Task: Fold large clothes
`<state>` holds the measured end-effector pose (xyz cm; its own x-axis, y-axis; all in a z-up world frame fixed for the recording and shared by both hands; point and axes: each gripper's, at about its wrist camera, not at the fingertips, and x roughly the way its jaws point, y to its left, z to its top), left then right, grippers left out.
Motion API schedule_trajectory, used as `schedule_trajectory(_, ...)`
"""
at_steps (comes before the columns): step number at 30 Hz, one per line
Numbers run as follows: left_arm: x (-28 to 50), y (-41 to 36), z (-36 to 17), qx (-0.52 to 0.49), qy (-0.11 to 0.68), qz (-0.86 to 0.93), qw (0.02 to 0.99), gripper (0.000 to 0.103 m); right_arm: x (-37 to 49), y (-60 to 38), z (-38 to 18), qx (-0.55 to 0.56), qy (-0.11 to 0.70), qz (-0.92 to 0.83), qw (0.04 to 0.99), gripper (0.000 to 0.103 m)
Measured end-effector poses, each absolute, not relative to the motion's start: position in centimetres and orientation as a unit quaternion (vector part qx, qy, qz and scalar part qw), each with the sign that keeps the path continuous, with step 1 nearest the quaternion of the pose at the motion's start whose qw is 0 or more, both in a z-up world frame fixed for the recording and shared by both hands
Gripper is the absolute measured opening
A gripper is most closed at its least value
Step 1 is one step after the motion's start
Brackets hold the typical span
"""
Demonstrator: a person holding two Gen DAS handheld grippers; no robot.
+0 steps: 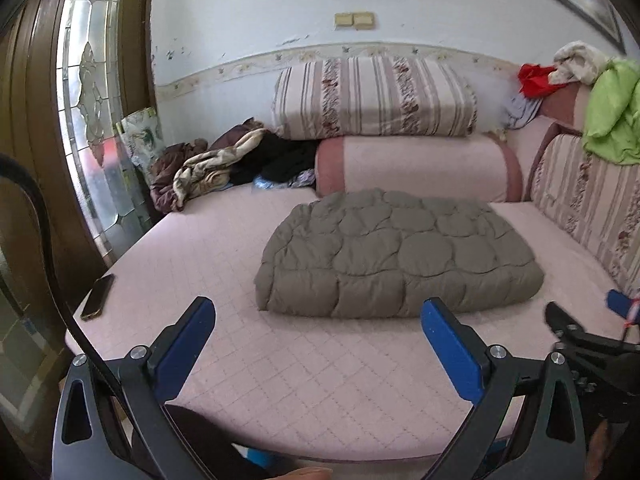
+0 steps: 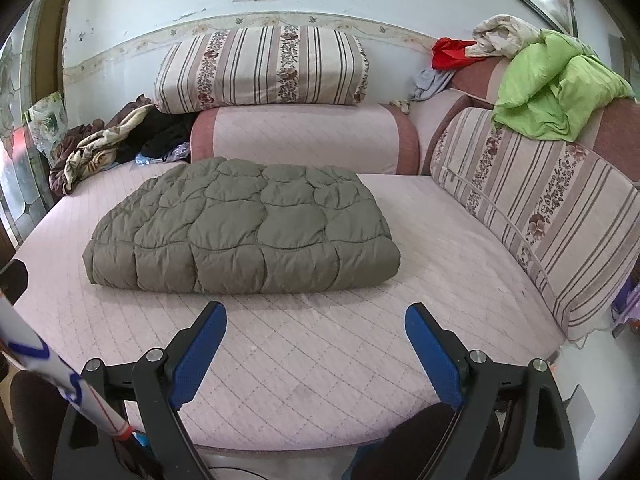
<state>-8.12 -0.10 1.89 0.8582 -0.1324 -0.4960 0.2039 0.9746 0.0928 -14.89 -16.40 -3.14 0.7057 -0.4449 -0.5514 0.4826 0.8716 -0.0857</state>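
Observation:
A grey-olive quilted garment [image 1: 396,252] [image 2: 244,228] lies folded into a thick rectangle in the middle of the pink quilted bed cover [image 1: 248,344] [image 2: 320,344]. My left gripper [image 1: 318,306] hovers over the near part of the bed, open, its blue pads empty, just short of the garment's front edge. My right gripper [image 2: 316,312] is also open and empty, a little in front of the garment's near right corner. In the left wrist view the right gripper [image 1: 580,316] shows at the right edge.
A dark phone [image 1: 97,297] lies near the bed's left edge. Crumpled clothes [image 1: 224,160] are heaped at the back left. Striped cushions [image 1: 372,96] [image 2: 552,216] line the back and right. A green cloth [image 2: 556,84] drapes over the right backrest. A glass door [image 1: 92,120] stands left.

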Motion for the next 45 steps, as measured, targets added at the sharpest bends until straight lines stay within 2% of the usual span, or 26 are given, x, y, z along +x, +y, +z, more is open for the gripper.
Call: schedule_trajectory(45,-3.7,0.8,-2.8,0.064,0.356,-0.066,0.930,0.102,-13.2,-16.2,-6.1,0.023,0.332,-0.247,0.910,0.094)
